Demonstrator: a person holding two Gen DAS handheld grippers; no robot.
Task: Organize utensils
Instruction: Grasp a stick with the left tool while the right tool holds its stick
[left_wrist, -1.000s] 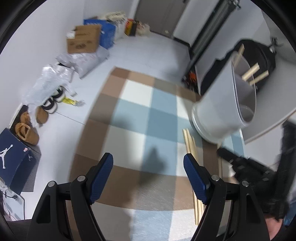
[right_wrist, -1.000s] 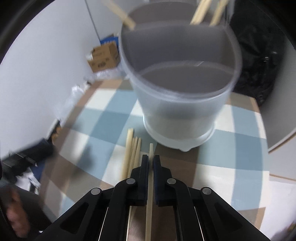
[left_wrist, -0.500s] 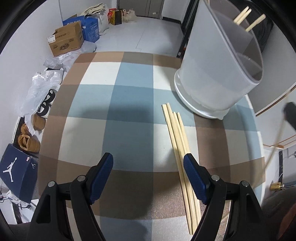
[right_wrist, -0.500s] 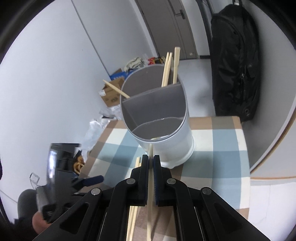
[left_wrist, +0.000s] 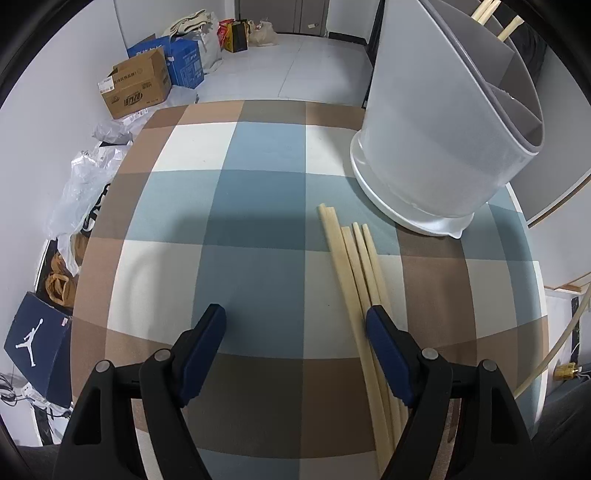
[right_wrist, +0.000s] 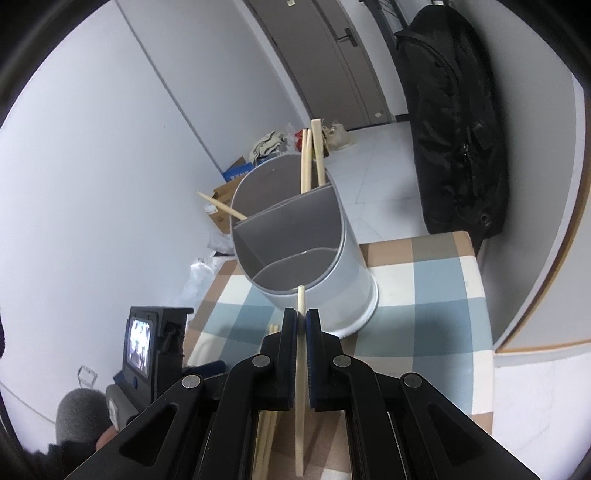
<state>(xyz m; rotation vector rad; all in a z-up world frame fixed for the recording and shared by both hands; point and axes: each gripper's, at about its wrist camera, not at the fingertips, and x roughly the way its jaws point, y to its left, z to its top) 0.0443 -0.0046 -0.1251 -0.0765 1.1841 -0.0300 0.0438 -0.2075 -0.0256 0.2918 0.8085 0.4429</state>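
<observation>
A grey divided utensil holder (left_wrist: 443, 147) stands at the far right of the checked table (left_wrist: 258, 206); it also shows in the right wrist view (right_wrist: 295, 243), with a few chopsticks (right_wrist: 308, 158) in its rear compartment. Several loose wooden chopsticks (left_wrist: 354, 280) lie in front of it. My left gripper (left_wrist: 295, 325) is open above the table, its right finger over the loose chopsticks. My right gripper (right_wrist: 301, 321) is shut on a single chopstick (right_wrist: 300, 369), held raised in front of the holder. That chopstick shows at the right edge in the left wrist view (left_wrist: 554, 354).
Cardboard boxes (left_wrist: 136, 88), plastic bags (left_wrist: 85, 184) and a blue shoe box (left_wrist: 37, 343) lie on the floor left of the table. A black bag (right_wrist: 454, 122) hangs by the wall right of the holder. The left gripper's body (right_wrist: 151, 343) is at lower left.
My right gripper has lifted the single chopstick up and back from the holder. My left gripper has swung over the table, nearer the loose chopsticks.
</observation>
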